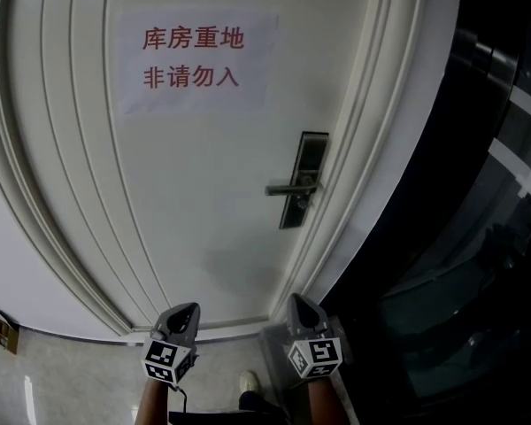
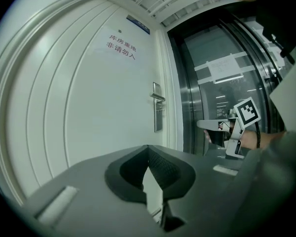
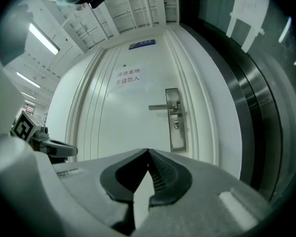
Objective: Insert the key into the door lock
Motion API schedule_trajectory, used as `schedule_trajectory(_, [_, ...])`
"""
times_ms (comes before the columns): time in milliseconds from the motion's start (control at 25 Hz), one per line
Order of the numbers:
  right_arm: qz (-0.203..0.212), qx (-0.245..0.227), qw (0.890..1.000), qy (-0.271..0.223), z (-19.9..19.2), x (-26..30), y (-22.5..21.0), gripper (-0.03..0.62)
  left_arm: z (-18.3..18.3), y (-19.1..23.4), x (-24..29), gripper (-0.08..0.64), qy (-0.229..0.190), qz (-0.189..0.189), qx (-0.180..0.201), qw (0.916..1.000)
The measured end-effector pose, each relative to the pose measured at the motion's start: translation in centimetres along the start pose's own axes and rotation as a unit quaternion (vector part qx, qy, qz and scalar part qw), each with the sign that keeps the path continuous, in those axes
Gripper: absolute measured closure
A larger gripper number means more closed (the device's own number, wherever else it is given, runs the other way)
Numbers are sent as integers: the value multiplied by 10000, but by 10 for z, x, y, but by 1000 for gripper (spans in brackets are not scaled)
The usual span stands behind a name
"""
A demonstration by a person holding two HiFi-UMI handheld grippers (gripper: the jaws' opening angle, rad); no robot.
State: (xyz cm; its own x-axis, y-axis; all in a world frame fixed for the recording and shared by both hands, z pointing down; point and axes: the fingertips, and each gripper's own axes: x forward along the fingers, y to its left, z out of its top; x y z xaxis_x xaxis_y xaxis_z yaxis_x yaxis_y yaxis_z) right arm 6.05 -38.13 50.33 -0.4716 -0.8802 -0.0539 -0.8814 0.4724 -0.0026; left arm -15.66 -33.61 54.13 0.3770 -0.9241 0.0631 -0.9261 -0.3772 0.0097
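Observation:
A white door (image 1: pixel 203 202) fills the head view, seen from a little way back. Its dark lock plate (image 1: pixel 301 180) carries a lever handle (image 1: pixel 292 187). In the right gripper view the plate (image 3: pixel 175 120) shows a small keyhole (image 3: pixel 176 125) under the handle. My left gripper (image 1: pixel 188 308) and right gripper (image 1: pixel 299 301) are held side by side low before the door, both pointing level at it and both well short of the lock. Each has its jaws shut with nothing showing between them, as seen for the left gripper (image 2: pixel 148 148) and the right gripper (image 3: pixel 148 152). No key shows in any view.
A paper sign (image 1: pixel 195 60) with red characters is stuck on the door's upper part. Right of the door frame runs a dark glass and metal wall (image 1: pixel 478 237). A cardboard box (image 1: pixel 0 330) sits on the tiled floor at the left. A shoe (image 1: pixel 248 382) shows below.

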Motion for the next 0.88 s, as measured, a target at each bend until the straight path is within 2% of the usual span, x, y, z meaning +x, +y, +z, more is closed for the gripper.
schedule_trajectory(520, [12,55,9999,103,-26,-53,24,591,-5,-25,-33,557,-52,-35,-58,10000])
schedule_trajectory(880, [32,-90,9999,142,-28,-75,37,591,-9,-28,-50,557,-51,47,-79,9999])
